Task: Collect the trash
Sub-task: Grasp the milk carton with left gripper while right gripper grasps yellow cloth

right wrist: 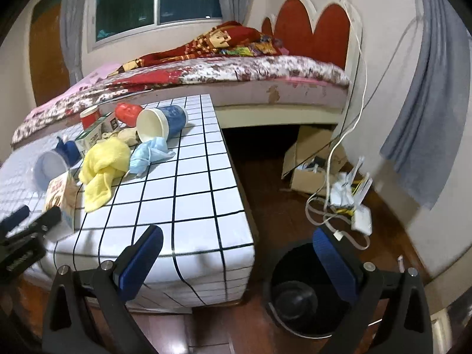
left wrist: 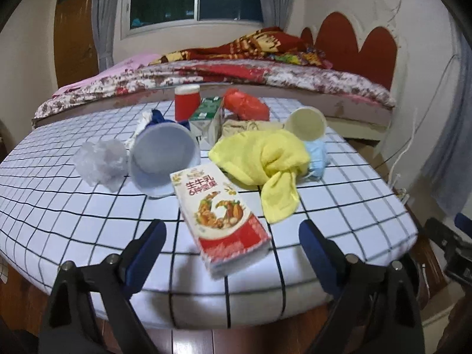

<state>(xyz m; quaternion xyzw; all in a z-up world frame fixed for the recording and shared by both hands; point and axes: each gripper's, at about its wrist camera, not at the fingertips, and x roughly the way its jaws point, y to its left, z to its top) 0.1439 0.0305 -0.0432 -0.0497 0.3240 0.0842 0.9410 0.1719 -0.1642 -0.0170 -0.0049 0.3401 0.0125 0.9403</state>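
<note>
Trash lies on the checked table [left wrist: 88, 206]. A red and white milk carton [left wrist: 221, 215] lies flat nearest me, between the open fingers of my left gripper [left wrist: 233, 230], which holds nothing. Behind it lie a tipped white cup [left wrist: 162, 159], crumpled clear plastic [left wrist: 100, 162], a yellow cloth [left wrist: 265, 162], a blue face mask [left wrist: 317, 159], a tipped paper cup [left wrist: 306, 124], a green carton [left wrist: 206, 121], a red cup [left wrist: 186, 103] and a red bag [left wrist: 246, 104]. My right gripper [right wrist: 236, 239] is open and empty, off the table's corner [right wrist: 206, 221], above a black bin [right wrist: 303, 292].
A bed [left wrist: 236, 70] with red blankets runs behind the table. In the right wrist view, a cardboard box [right wrist: 309, 165], white cables [right wrist: 327, 206] and a router [right wrist: 360, 206] lie on the wooden floor right of the table. A grey curtain [right wrist: 427, 118] hangs at right.
</note>
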